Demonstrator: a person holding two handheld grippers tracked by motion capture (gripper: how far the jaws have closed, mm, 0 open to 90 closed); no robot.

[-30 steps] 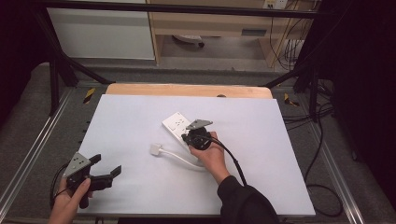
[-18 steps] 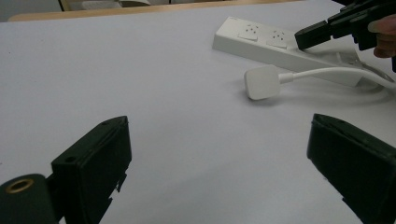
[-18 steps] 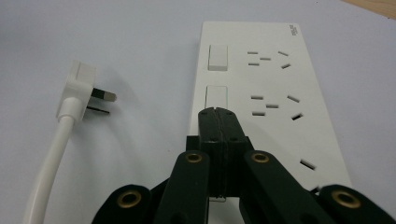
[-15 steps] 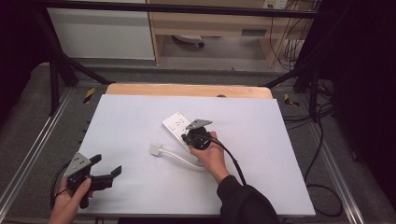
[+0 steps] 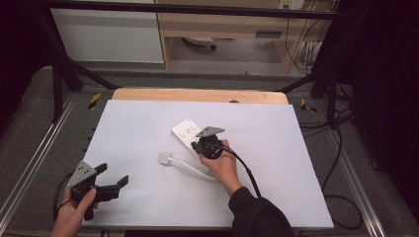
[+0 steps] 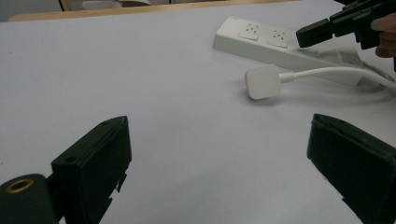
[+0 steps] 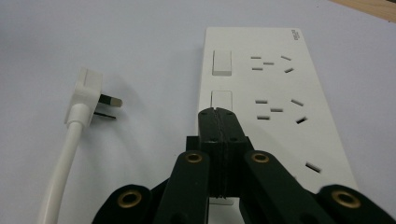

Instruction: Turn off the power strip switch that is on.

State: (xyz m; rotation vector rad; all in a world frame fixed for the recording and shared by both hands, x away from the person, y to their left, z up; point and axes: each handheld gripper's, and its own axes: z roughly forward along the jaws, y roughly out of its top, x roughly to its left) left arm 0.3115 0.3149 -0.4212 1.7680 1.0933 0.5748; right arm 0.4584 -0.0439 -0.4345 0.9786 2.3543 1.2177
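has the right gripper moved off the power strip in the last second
No. The right gripper sits in the same spot over the power strip, jaws closed, beside the plug.

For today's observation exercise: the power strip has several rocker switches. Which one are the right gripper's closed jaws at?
The second switch from the strip's far end: the right gripper has its shut tips at that switch's near edge, while the farther switch on the power strip stands clear.
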